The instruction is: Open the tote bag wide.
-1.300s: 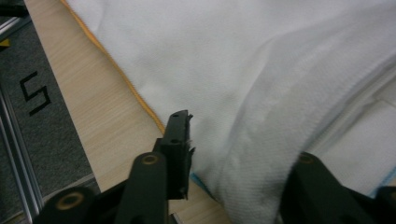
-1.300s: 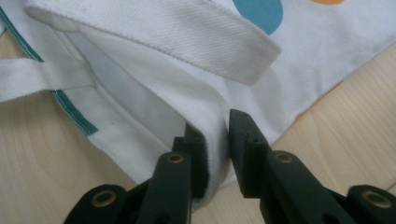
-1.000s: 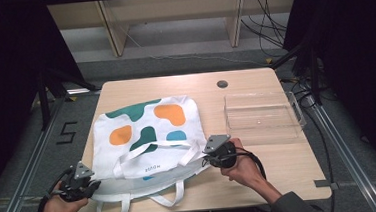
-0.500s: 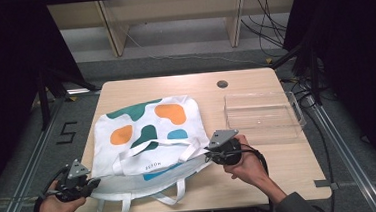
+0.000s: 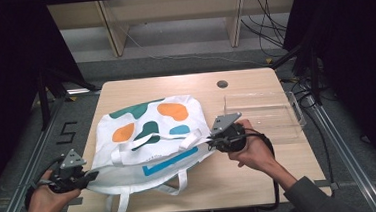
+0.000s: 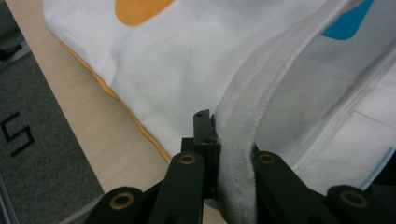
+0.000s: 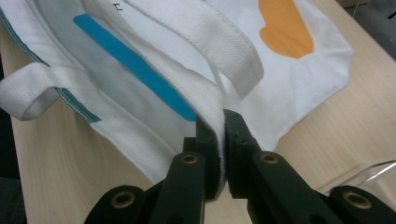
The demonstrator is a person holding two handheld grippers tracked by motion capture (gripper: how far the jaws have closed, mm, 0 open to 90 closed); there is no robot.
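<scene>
A white tote bag [image 5: 147,131] with orange, teal and blue patches lies on the wooden table [image 5: 261,176], its mouth toward the person. My left gripper [image 5: 88,177] is shut on the bag's top rim at the left corner; the left gripper view has the thick white hem [image 6: 236,140] pinched between the jaws. My right gripper [image 5: 209,141] is shut on the rim at the right corner, the hem [image 7: 212,105] clamped between its jaws. The upper layer of the mouth is lifted, showing the blue-striped lining [image 5: 162,162]. The white handles [image 5: 118,206] trail over the front edge.
A clear plastic tray [image 5: 264,113] stands on the table to the right of the bag, close behind the right hand. A dark round hole [image 5: 222,84] marks the table's far side. Metal rails [image 5: 345,155] run along both sides of the table.
Both grippers have risen and moved apart a little, the right one lifting back and right. The bag's upper rim has come up with them and the mouth gapes wider.
</scene>
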